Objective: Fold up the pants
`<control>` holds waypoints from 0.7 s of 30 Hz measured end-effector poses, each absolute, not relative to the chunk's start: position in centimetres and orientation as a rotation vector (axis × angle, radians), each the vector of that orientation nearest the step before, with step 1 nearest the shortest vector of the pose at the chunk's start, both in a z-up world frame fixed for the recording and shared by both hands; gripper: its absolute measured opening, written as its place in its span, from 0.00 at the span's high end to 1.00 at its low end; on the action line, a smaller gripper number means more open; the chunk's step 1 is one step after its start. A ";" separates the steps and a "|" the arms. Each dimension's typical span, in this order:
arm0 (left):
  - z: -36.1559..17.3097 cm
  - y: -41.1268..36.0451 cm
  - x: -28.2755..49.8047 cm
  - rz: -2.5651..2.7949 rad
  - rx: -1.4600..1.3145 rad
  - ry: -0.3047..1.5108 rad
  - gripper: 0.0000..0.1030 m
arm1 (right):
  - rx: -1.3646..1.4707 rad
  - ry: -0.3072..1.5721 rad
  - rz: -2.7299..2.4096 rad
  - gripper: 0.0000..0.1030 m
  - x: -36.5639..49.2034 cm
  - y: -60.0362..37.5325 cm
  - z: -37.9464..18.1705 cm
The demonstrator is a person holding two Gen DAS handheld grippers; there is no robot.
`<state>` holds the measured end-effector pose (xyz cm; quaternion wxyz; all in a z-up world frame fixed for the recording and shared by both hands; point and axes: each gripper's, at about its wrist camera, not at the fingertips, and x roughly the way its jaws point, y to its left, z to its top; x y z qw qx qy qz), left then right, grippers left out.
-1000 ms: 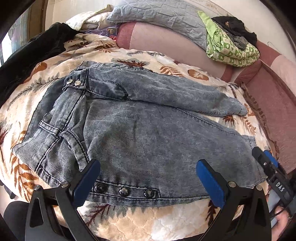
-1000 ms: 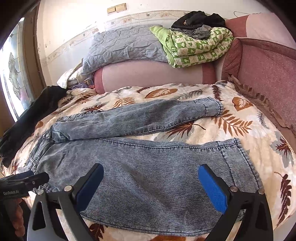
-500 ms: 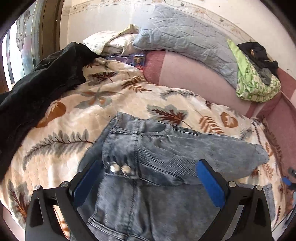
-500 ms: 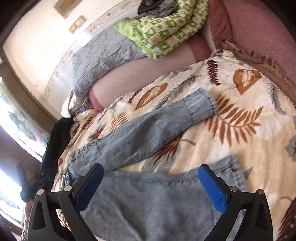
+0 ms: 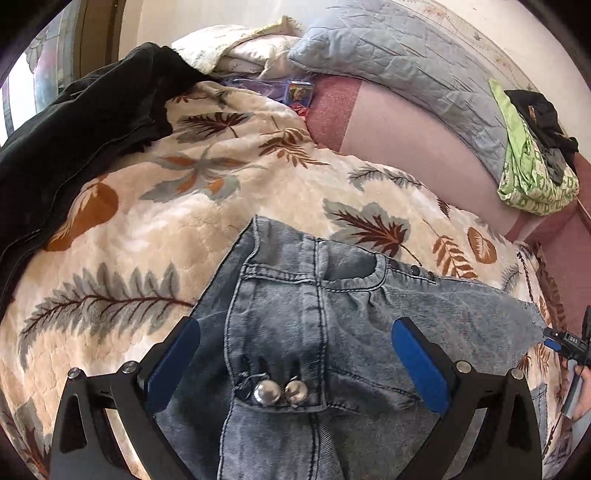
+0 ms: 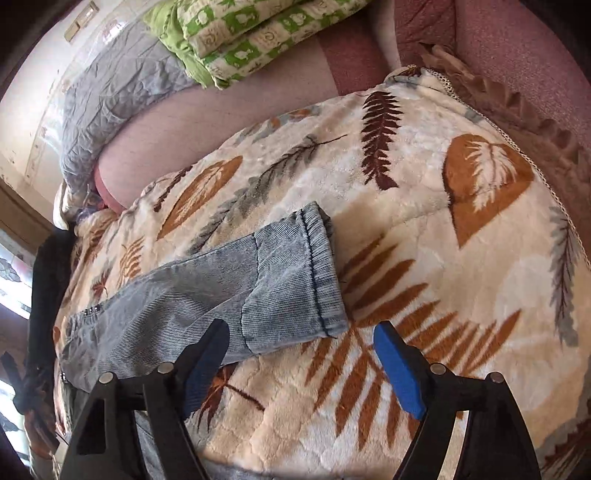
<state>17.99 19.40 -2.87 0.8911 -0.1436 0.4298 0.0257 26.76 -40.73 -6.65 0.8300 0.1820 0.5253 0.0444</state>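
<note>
Light blue acid-wash jeans [image 5: 332, 332] lie spread on a leaf-print blanket [image 5: 155, 221]. My left gripper [image 5: 295, 365] is open, low over the waistband, its blue pads either side of the two silver buttons [image 5: 280, 392]. My right gripper [image 6: 301, 365] is open, low over the far leg's cuff [image 6: 295, 280], left pad over the cuff's near edge, right pad over bare blanket. The right gripper also shows at the right edge of the left wrist view [image 5: 569, 343]. The near leg is mostly out of view.
A black garment [image 5: 74, 140] lies at the bed's left side. A grey quilted pillow [image 5: 399, 62] and a green patterned blanket [image 6: 251, 33] rest on the pink sofa back [image 5: 413, 147]. The pink armrest [image 6: 517, 55] bounds the right.
Both grippers moved forward and down: the left from the near waistband to the far waistband by the buttons, the right from the near leg to the far leg's cuff. Jaws stayed open.
</note>
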 end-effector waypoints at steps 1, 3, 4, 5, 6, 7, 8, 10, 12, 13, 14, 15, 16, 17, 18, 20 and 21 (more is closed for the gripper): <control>-3.0 19.0 18.6 0.050 -0.288 0.892 0.00 | 0.373 1.111 0.088 0.27 27.1 -40.5 -6.9; -3.8 18.3 19.8 0.045 -0.286 0.917 0.00 | 0.365 1.131 0.094 0.51 27.5 -39.9 -7.6; -4.4 18.0 20.4 0.046 -0.285 0.935 0.00 | 0.339 1.148 0.072 0.63 27.5 -39.6 -7.9; -5.1 17.7 21.0 0.051 -0.273 0.953 0.00 | 0.331 1.162 0.069 0.67 27.6 -39.4 -8.0; -5.6 17.4 21.3 0.057 -0.253 0.965 0.00 | 0.333 1.169 0.076 0.74 27.5 -39.3 -7.6; -6.1 17.0 21.6 0.066 -0.221 0.972 0.00 | 0.330 1.174 0.080 0.76 27.4 -39.1 -6.9; -6.5 16.7 21.8 0.074 -0.191 0.975 0.00 | 0.326 1.174 0.088 0.76 27.2 -38.9 -5.8; -7.1 16.4 22.0 0.080 -0.148 0.982 0.00 | 0.353 1.184 0.107 0.76 26.7 -38.7 -2.9; -7.4 16.3 22.0 0.081 -0.124 0.985 0.00 | 0.383 1.215 0.114 0.76 26.2 -38.8 -0.2; -7.6 16.3 22.1 0.081 -0.117 0.988 0.00 | 0.400 1.221 0.110 0.76 26.2 -39.2 0.8; -7.8 16.4 22.2 0.081 -0.116 0.993 0.00 | 0.432 1.222 0.090 0.74 26.4 -39.9 1.2; -7.9 16.4 22.3 0.083 -0.119 0.998 0.00 | 0.453 1.230 0.051 0.63 26.8 -40.8 0.9; -8.0 16.4 22.4 0.085 -0.119 1.002 0.00 | 0.438 1.260 -0.024 0.27 27.2 -41.7 -0.4; -8.1 16.4 22.5 0.085 -0.117 1.006 0.00 | 0.419 1.312 -0.100 0.09 27.5 -42.3 -2.2; -8.2 16.3 22.4 0.086 -0.111 1.006 0.00 | 0.431 1.350 -0.133 0.01 27.4 -43.1 -4.1; -8.2 16.2 22.3 0.085 -0.097 0.998 0.00 | 0.582 1.255 -0.119 0.02 25.5 -45.1 -5.4; -8.3 16.1 22.4 0.084 -0.090 1.001 0.00 | 0.676 1.178 -0.092 0.02 24.2 -46.1 -5.5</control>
